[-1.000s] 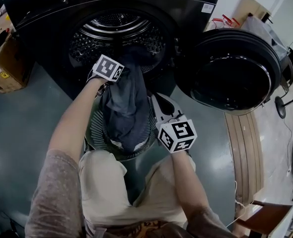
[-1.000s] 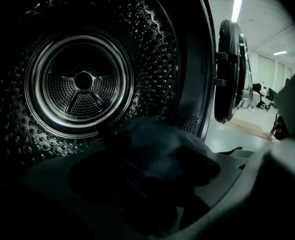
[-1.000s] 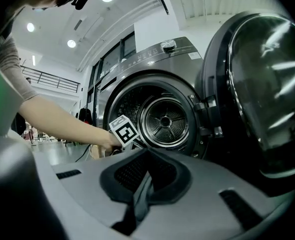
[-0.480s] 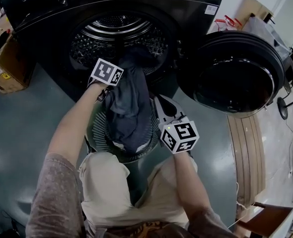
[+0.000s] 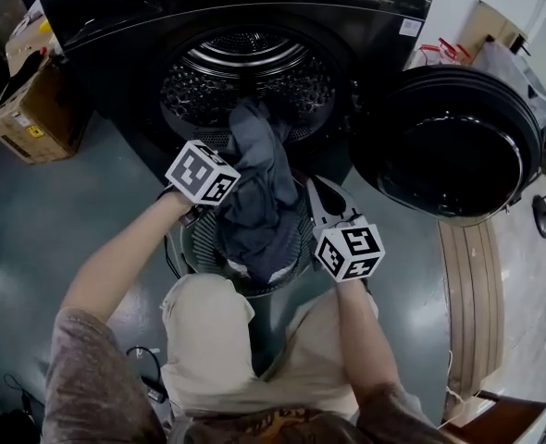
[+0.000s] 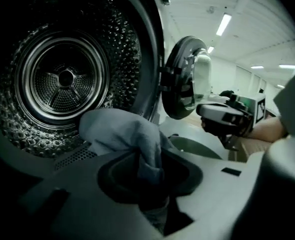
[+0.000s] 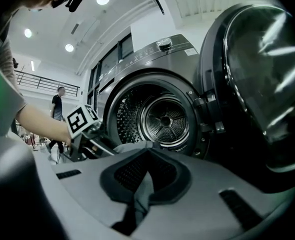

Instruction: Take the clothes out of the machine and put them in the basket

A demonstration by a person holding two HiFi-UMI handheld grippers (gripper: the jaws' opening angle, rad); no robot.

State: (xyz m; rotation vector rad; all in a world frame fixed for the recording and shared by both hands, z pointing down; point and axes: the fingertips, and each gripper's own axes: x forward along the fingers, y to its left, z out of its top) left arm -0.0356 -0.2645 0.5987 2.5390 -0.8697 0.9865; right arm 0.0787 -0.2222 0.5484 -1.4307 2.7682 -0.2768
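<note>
Cloth, one dark grey piece, is trailing in the head view from the drum of the single black machine down into the one round basket standing just before it. Its lower end is lying in the basket, and its upper end is resting on the drum's lip. Two grippers are flanking it: the left gripper at its left edge and the right gripper at its right. The one door is standing swung wide to the right. A cardboard box is sitting left of the machine, and only this view is showing it.

The left gripper view is adding what the head view is hiding. The jaws, which have just been closing, are pinching a bunched fold of the cloth between them. Beyond them, the drum is showing bare studded metal, and the right gripper is appearing at the right above the basket's rim.

The right gripper view is showing its own jaws clamping a thin hanging strip of the same cloth. The left gripper is showing at the left, the drum ahead and the door at the right. A person is standing far off, seen in no other view.
</note>
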